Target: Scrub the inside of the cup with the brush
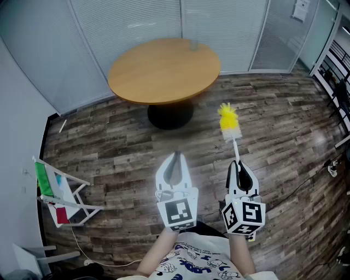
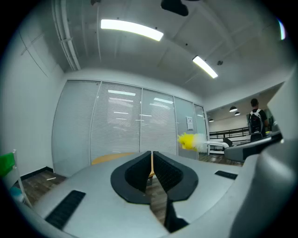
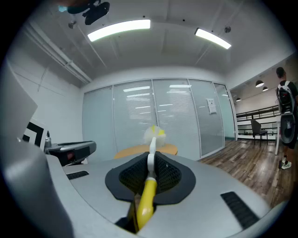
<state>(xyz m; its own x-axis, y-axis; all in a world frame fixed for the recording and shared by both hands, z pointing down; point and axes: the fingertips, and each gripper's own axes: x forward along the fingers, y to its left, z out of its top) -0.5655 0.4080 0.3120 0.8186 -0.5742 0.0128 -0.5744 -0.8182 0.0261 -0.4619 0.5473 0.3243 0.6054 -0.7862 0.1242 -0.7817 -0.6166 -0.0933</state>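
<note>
My right gripper (image 1: 236,165) (image 3: 151,168) is shut on the brush (image 1: 229,126) (image 3: 150,186), gripping its handle where the white stem meets the yellow grip. The yellow-and-white bristle head points forward, away from me, toward the round table. My left gripper (image 1: 174,162) (image 2: 152,168) is shut with nothing between its jaws and is held level beside the right one. The brush head (image 2: 190,141) shows in the left gripper view at the right. A clear cup (image 1: 193,45) stands at the far edge of the round wooden table (image 1: 164,70), well ahead of both grippers.
Wood-plank floor (image 1: 109,147) lies between me and the table. A white folding rack (image 1: 65,194) with green and red items stands at the left by the wall. Glass partitions with blinds (image 1: 164,16) close off the back. A person (image 2: 255,122) stands far off at the right.
</note>
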